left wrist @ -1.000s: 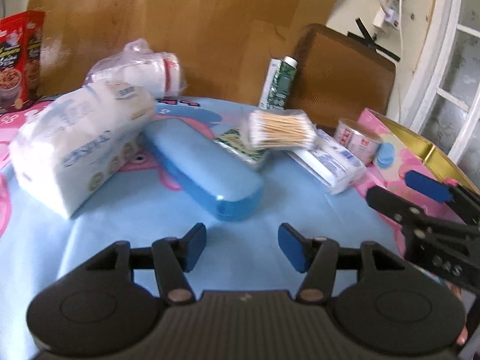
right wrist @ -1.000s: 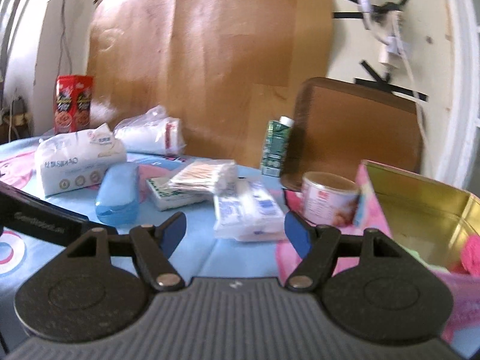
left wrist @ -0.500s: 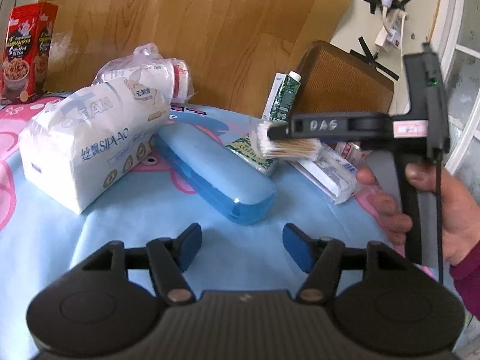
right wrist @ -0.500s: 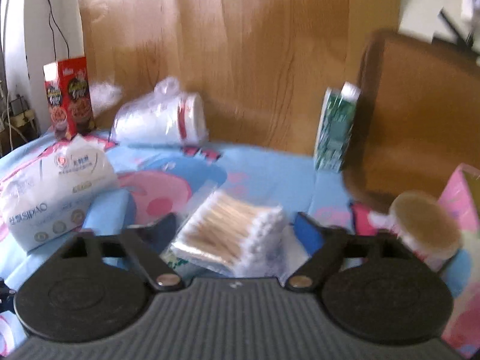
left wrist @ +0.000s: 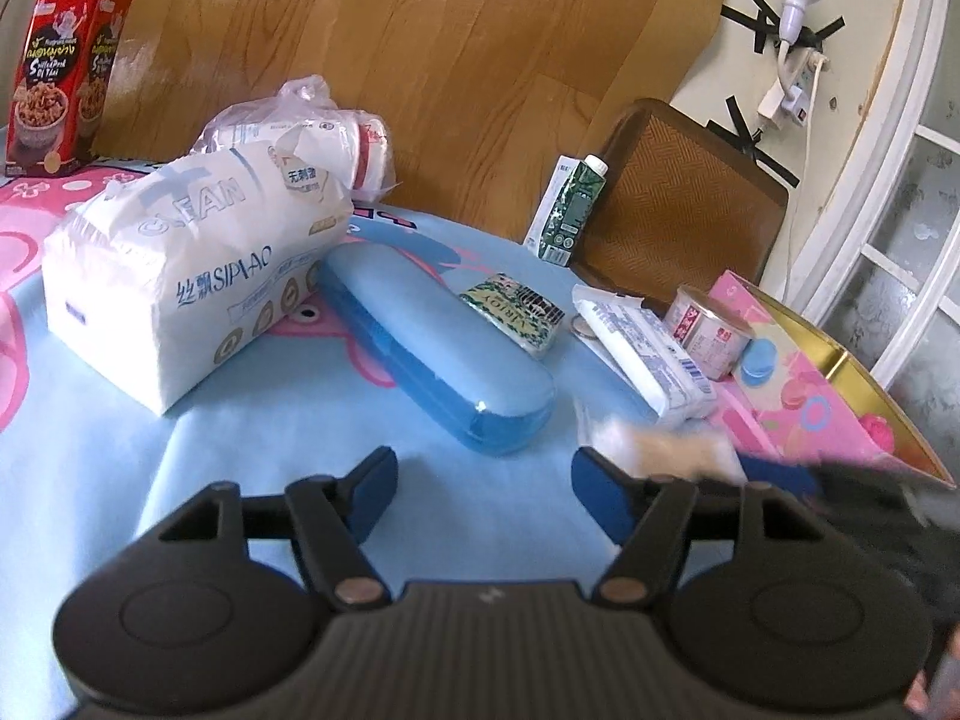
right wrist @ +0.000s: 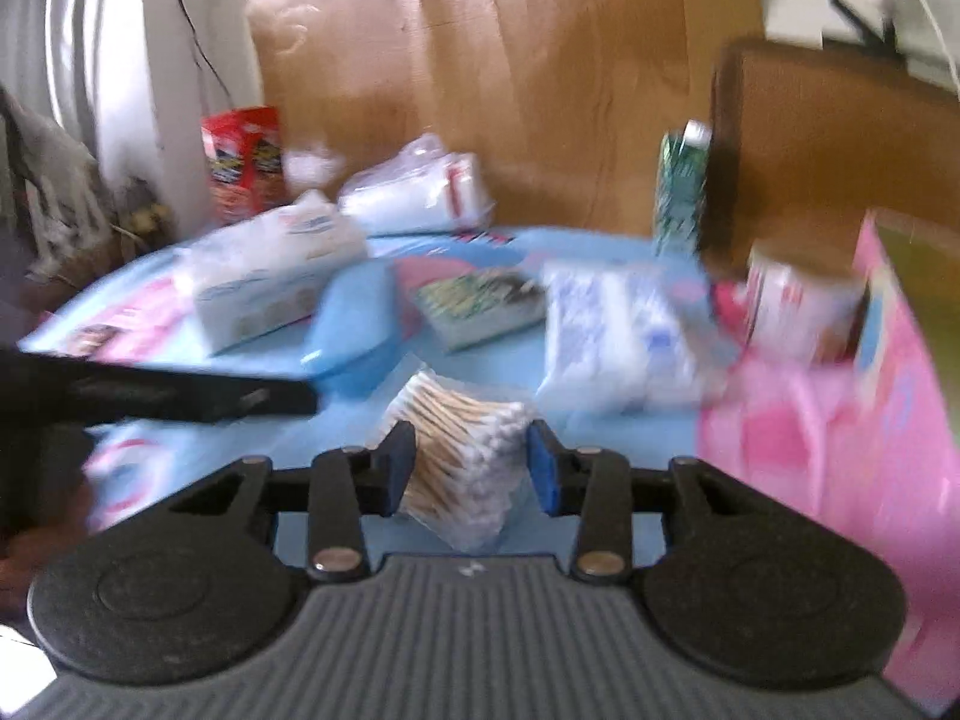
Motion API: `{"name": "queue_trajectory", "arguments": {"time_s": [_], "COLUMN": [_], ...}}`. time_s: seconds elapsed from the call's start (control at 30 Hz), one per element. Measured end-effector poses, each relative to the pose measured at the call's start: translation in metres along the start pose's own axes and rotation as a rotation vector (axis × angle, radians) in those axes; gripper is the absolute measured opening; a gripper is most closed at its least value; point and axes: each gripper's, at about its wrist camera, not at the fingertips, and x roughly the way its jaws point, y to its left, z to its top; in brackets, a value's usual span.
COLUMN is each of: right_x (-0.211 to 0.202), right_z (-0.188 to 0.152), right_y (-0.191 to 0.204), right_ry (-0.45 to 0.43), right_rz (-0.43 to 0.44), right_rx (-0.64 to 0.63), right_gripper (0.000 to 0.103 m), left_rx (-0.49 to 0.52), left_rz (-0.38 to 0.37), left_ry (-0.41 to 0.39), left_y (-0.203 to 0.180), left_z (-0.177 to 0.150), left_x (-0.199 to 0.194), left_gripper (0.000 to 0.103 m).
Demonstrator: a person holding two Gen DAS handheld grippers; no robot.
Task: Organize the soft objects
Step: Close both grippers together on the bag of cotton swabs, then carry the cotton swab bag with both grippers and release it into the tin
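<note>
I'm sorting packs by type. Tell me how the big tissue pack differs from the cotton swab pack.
The tissue pack is large, white and opaque with blue print; the cotton swab pack is small and clear, showing wooden sticks with white tips. The tissue pack rests on the table; the swab pack sits between the closing jaws of the right gripper, its pads on its sides. Both are soft, plastic-wrapped packs.

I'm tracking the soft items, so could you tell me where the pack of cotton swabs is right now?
In the right wrist view the pack of cotton swabs sits between the closing pads of the right tool, above the blue tablecloth, just in front of the blue case.
</note>
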Motion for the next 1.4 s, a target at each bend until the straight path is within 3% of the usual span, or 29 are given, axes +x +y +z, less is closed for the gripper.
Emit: {"name": "queue_trajectory", "arguments": {"time_s": [0.07, 0.13, 0.23, 0.4, 0.6, 0.7, 0.8, 0.83, 1.07, 1.23, 1.4], "right_x": [-0.008, -0.014, -0.020, -0.017, -0.016, -0.011, -0.006, -0.007, -0.035, -0.066, -0.097], "right_z": [-0.008, -0.014, -0.022, -0.028, -0.030, -0.031, -0.032, -0.033, -0.029, -0.024, -0.022], "right_y": [0.000, 0.002, 0.004, 0.008, 0.016, 0.022, 0.026, 0.028, 0.012, -0.012, -0.053], "right_ry": [0.001, -0.019, -0.038, -0.027, -0.019, 0.008, 0.025, 0.014, -0.133, -0.255, -0.315], "right_rz": [0.038, 0.021, 0.005, -0.001, 0.004, -0.002, -0.003, -0.016, -0.143, -0.277, -0.400], "right_rx": [0.034, 0.039, 0.016, -0.040, -0.107, -0.136, -0.157, -0.157, -0.117, -0.089, -0.023], "right_gripper": [0.048, 0.068, 0.080, 0.082, 0.085, 0.083, 0.055, 0.040, 0.038, 0.038, 0.038], "left_rx": [0.010, 0.020, 0.017, 0.002, -0.043, -0.009, 0.032, 0.046, 0.118, 0.238, 0.359], "left_rz": [0.008, 0.008, 0.000, -0.033, -0.154, -0.173, -0.164, -0.173, -0.222, -0.281, -0.345], "left_ry": [0.002, 0.004, 0.006, 0.017, 0.062, 0.097, 0.116, 0.129, 0.103, 0.063, 0.048], "left_y": [-0.002, -0.004, -0.003, -0.001, -0.010, -0.025, -0.041, -0.046, -0.089, -0.149, -0.217], "left_z": [0.000, 0.000, 0.000, 0.000, -0.004, -0.005, -0.011, -0.011, 0.010, 0.032, 0.038], "left_x": [0.000, 0.001, 0.000, -0.003, -0.008, -0.002, 0.007, 0.010, 0.015, 0.025, 0.047], "left_gripper": [0.067, 0.070, 0.072, 0.072, 0.073, 0.071, 0.064, 0.055, 0.055, 0.055, 0.055]}}
